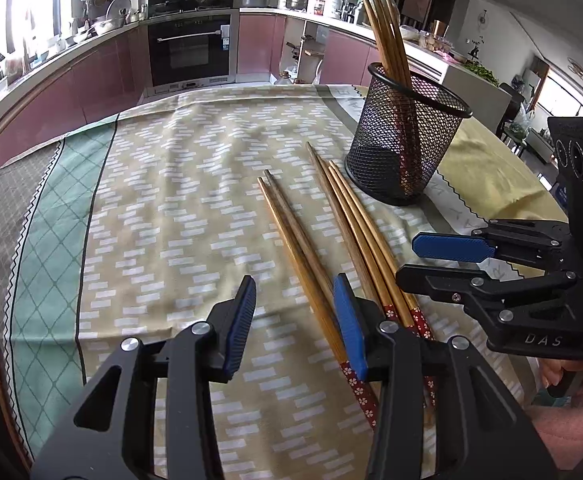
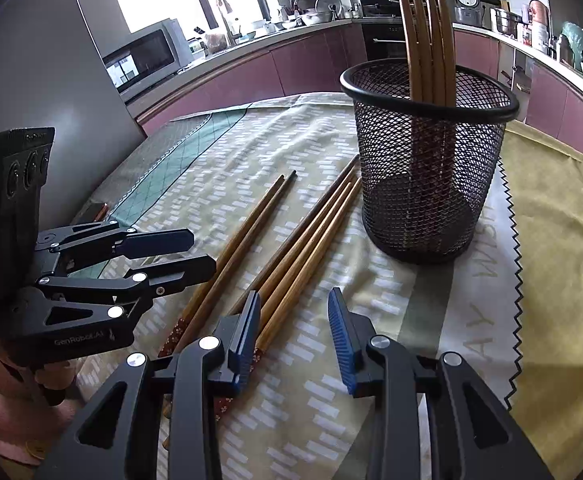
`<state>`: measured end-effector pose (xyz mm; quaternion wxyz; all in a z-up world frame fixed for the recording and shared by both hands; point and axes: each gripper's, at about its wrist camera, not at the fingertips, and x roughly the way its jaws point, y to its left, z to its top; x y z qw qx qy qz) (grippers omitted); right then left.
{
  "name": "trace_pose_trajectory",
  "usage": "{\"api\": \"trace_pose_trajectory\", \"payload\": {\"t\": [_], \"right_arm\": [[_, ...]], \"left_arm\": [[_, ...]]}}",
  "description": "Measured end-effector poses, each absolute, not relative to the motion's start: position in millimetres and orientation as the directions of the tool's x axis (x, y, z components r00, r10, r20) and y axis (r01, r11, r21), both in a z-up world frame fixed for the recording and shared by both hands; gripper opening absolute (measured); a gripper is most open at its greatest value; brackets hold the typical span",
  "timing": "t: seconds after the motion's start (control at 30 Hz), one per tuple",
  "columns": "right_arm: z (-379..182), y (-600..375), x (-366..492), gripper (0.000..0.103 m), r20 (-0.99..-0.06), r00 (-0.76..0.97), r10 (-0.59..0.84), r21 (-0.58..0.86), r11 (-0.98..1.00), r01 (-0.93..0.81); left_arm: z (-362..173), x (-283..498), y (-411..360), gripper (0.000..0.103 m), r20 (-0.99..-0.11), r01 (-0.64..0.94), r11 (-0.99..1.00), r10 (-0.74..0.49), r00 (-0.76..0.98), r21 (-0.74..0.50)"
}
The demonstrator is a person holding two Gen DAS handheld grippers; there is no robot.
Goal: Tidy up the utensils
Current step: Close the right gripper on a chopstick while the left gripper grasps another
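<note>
Chopsticks lie loose on the counter in two groups, with more already standing in the mesh cup.

Left wrist view: the left tool stands part open with nothing gripped. A pair of chopsticks runs from far to near and passes just inside its right pad; the other pad is clear of them. A second bundle lies just right of the pair, its red flowered ends near the tool. The cup stands far right on the cloth, holding upright sticks. To take the pair cleanly, centre both sticks between the pads before closing and grip near the patterned ends, so that the tips swing freely over the cup rim. The right tool, at the right edge, carries the raised letters "DAS".

Right wrist view: the right tool is also part open and empty; the bundle passes under its left pad, so shift left to straddle it. The left tool reads "GenRobot.AI". Cloth beside the cup bears large letters, partly legible as "AY WISH".
</note>
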<state>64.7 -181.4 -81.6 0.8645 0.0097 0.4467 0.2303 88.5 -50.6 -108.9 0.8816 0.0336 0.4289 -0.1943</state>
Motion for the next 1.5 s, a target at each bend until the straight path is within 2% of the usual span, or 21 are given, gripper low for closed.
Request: {"api": "trace_pose_trajectory", "payload": {"t": [0.77, 1.2, 1.27, 1.37, 1.5], "right_arm": [[-85.3, -171.8, 67.1, 0.033, -0.79, 0.505, 0.346, 0.154, 0.911, -0.384], [-84.8, -175.4, 66.8, 0.032, -0.806, 0.503, 0.312, 0.113, 0.915, -0.387], [-84.7, -176.1, 67.3, 0.032, -0.808, 0.505, 0.305, 0.107, 0.917, -0.384], [-84.8, -176.4, 69.5, 0.032, -0.809, 0.507, 0.298, 0.101, 0.92, -0.38], [-84.8, -174.2, 74.2, 0.032, -0.809, 0.513, 0.286, 0.087, 0.922, -0.377]], "left_arm": [[-115.5, 93.8, -50.4, 0.039, -0.785, 0.371, 0.925, -0.286, 0.549, -0.078], [-114.4, 93.9, -50.8, 0.025, -0.79, 0.377, 0.923, -0.285, 0.543, -0.074], [-114.3, 95.5, -49.6, 0.025, -0.792, 0.376, 0.923, -0.289, 0.538, -0.081], [-116.0, 100.5, -49.3, 0.034, -0.802, 0.362, 0.929, -0.276, 0.53, -0.08], [-117.1, 105.1, -53.1, 0.032, -0.804, 0.359, 0.932, -0.256, 0.537, -0.057]]}}
